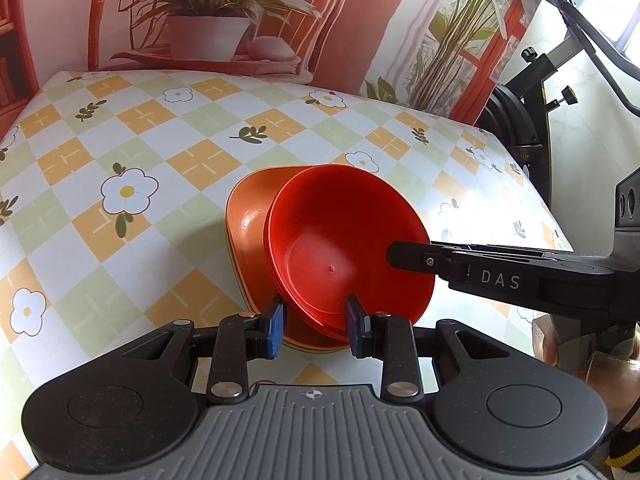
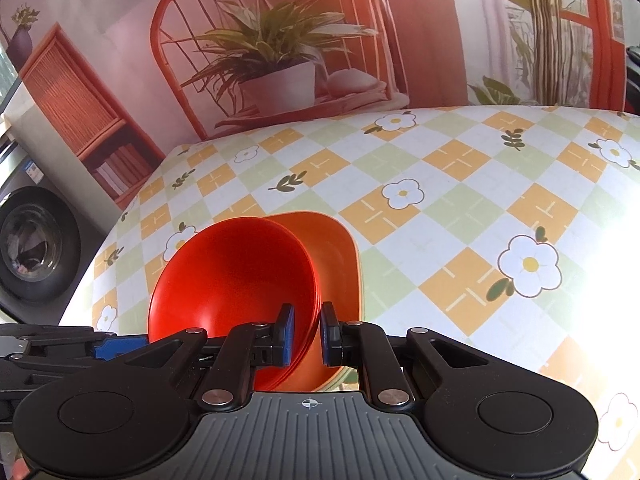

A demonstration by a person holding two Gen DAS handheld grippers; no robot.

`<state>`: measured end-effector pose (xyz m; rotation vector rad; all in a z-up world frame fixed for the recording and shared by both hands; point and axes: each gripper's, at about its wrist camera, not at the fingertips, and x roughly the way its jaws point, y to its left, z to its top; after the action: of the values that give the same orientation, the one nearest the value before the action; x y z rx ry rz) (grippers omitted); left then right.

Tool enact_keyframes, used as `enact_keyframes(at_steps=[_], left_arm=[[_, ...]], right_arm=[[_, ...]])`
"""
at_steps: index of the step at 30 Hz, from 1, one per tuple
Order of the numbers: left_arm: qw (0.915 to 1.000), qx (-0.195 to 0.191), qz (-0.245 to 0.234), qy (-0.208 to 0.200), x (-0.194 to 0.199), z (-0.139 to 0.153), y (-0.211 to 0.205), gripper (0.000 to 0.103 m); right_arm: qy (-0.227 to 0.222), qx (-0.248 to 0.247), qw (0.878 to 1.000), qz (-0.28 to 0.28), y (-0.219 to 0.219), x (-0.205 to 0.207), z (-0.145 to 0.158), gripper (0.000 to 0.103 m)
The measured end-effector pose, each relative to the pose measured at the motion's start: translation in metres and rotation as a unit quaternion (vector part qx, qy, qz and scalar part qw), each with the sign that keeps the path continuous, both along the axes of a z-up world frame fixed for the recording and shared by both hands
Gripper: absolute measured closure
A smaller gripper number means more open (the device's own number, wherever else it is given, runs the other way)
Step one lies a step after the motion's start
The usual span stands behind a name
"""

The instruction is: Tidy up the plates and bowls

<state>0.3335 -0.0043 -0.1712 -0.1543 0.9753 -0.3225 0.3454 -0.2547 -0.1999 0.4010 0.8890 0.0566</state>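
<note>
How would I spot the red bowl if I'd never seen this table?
Find the flowered table; one stack of dishes sits on it. The red bowl is the round one tilted on top, pinched by the right gripper. The orange plate beneath is squarish and paler.

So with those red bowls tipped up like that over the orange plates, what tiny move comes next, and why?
Probably lower the red bowls flat onto the orange plates. The right gripper pinches their rim and the stack sits tilted, one edge raised, already overlapping the plates. The left gripper is open around the near rim, seemingly only steadying it.
</note>
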Motion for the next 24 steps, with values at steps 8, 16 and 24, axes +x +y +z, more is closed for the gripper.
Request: enact_keyframes(at_steps=[8,16,24], left_arm=[[1.0,0.0,-0.005,0.0,0.0,0.0,0.001,0.071],[0.9999,0.007,-0.001,-0.008,-0.001,0.002,0.001,0.07],[0.999,0.036,0.003,-0.025,-0.011,0.013,-0.002,0.058]], right_arm=[[0.007,0.004,1.0,0.0,0.0,-0.002,-0.001,0.089],[0.009,-0.003,1.0,-0.005,0.001,-0.004,0.001,0.084],[-0.007,-0.024,1.0,-0.011,0.002,-0.011,0.014,0.079]])
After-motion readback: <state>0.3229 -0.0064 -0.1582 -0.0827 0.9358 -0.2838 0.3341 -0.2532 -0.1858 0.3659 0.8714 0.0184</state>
